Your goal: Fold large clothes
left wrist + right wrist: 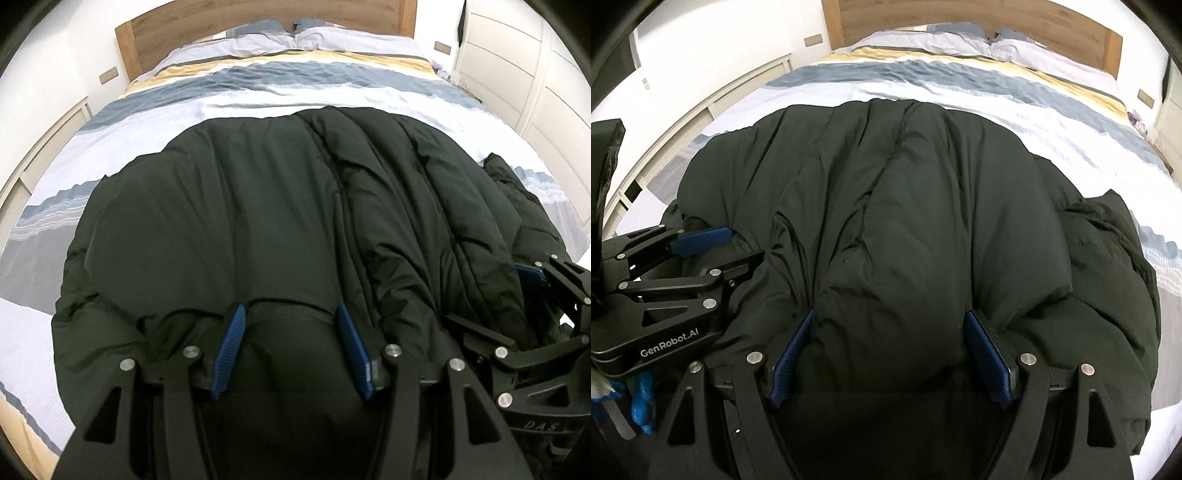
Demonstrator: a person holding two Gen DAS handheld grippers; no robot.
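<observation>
Both black grippers have blue ribbed fingers point(232, 347), silver round screws, and white "GenRobot.AI" lettering

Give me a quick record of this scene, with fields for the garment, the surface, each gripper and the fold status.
garment: dark puffy jacket, bunched on the bed
surface: bed with striped duvet, pillows at the wooden headboard
left gripper: jaws apart, jacket's near edge bulging between the blue pads
right gripper: jaws apart, padded fabric filling the gap
fold status: not neat yet, loose fabric at right side
</observation>
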